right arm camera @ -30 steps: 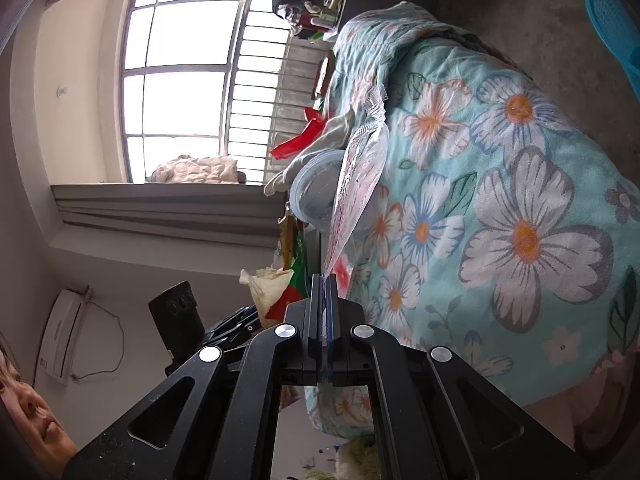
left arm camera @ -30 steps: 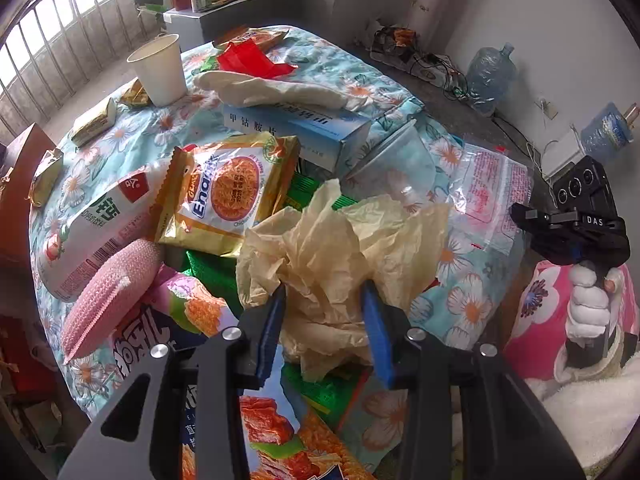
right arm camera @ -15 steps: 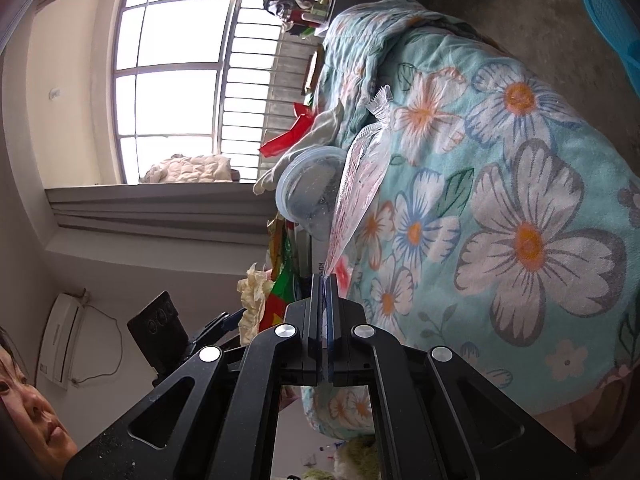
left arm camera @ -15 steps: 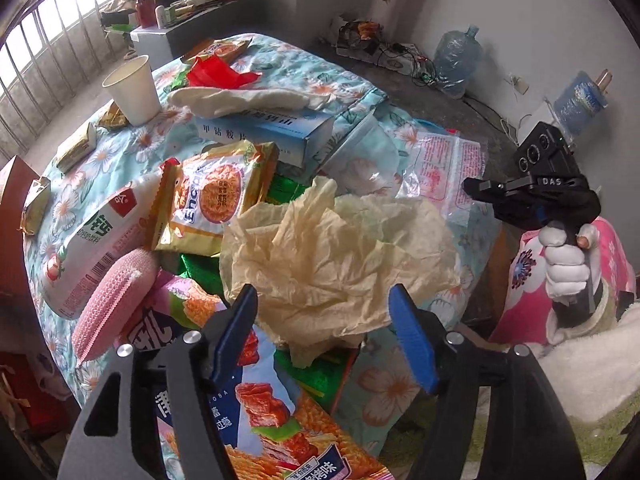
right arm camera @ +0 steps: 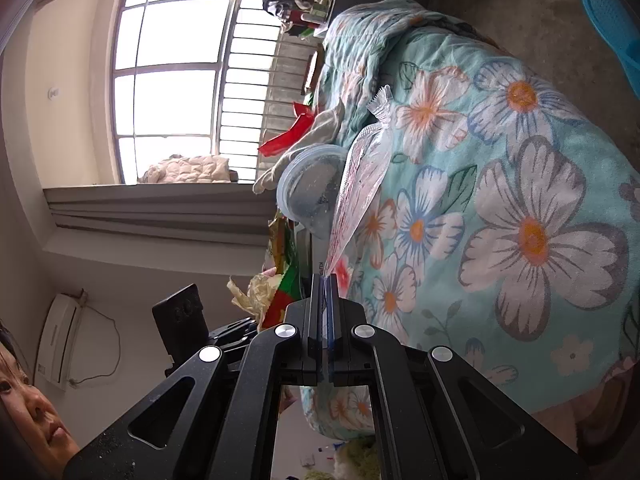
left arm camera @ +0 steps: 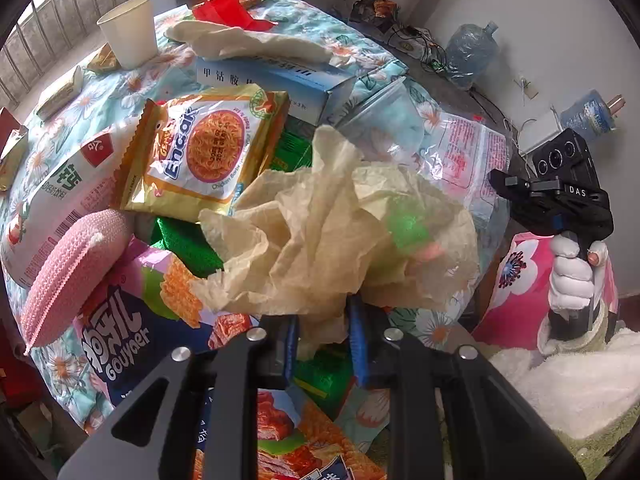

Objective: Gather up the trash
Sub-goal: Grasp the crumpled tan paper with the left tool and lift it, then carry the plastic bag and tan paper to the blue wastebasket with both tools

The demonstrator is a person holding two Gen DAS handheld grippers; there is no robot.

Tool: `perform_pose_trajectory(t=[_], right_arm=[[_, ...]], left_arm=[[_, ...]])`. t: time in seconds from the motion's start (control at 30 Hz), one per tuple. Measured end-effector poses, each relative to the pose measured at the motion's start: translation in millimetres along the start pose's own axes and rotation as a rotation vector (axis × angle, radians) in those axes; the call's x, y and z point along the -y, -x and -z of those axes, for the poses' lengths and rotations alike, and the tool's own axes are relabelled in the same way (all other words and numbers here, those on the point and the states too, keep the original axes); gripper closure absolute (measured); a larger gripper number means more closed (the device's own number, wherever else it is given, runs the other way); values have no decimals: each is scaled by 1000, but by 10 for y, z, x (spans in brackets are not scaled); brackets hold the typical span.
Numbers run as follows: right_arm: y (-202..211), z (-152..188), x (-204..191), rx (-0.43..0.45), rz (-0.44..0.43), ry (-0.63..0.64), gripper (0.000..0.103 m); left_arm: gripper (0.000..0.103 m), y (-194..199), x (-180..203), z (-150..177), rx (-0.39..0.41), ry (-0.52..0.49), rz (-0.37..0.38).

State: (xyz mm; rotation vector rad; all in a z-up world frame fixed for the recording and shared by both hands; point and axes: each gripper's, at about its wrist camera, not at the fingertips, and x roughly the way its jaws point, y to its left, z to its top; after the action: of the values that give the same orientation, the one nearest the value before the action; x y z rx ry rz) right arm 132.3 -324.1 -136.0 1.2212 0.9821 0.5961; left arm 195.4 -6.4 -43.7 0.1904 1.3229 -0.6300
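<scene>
Crumpled paper [left arm camera: 336, 236] sits on the wrapper pile at the table's near edge; I see my left gripper [left arm camera: 322, 340] closing, its blue pads pinching the paper's lower tail. To its right, my right gripper [right arm camera: 325, 312] is clamped tight on the clear plastic bag [right arm camera: 356, 188].

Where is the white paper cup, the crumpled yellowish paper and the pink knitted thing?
White paper cup [left arm camera: 130, 28], left wrist view, its side wall.
Crumpled yellowish paper [left arm camera: 320, 232], left wrist view, its middle.
Pink knitted pad [left arm camera: 68, 276], left wrist view, its top face.
</scene>
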Motion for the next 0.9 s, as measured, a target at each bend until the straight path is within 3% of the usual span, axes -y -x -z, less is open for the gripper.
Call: perform_pose_trajectory(t=[0.23,0.5,0.6,0.73,0.9], right_arm=[[95,32,-64,22,-4,21,102],[214,115,-285,62,-11,85,102],[305,147,-359,95,2,111,102],[422,200,-393,136,4,118,102],[598,275,-364,201,-21,122,102]], left_arm=[[96,403,90,41,149,-17,-17],[98,973,274,70,368,1,-61],[98,1144,378,59,435,-10,-44],[98,1213,592,-50,468,-49,-2],[98,1133,956,-261,445,-121,16]])
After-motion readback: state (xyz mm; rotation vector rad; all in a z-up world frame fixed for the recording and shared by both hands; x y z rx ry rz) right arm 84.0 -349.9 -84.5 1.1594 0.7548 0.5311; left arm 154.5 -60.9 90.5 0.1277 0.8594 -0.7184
